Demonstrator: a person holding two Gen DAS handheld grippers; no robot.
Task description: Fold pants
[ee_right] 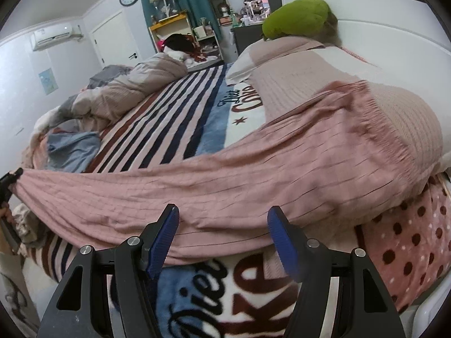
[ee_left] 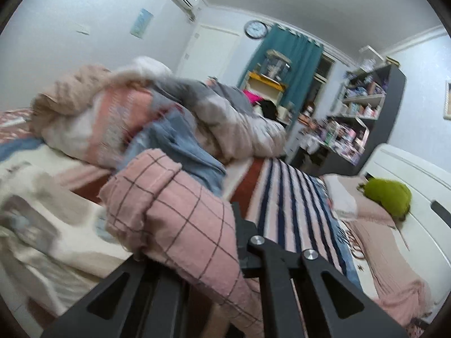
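Your left gripper [ee_left: 236,256] is matt black plastic with bright metal screw heads, and pink cloth crossed by thin dark lines is bunched in its closed jaws. This cloth belongs to the pants [ee_right: 253,169], a soft, matt, crinkled weave with a gathered waistband. Your right gripper [ee_right: 222,239] has the same matt black frame; its fingers [ee_right: 166,239] carry ribbed blue pads with a slight sheen. Under the pants lies a blanket [ee_right: 180,107] of thick, fuzzy fleece, striped and lettered. Beside the pants, a second blanket [ee_right: 408,242] is plush, pink with dark dots. Behind the pants, the headboard [ee_right: 380,33] is smooth, glossy white.
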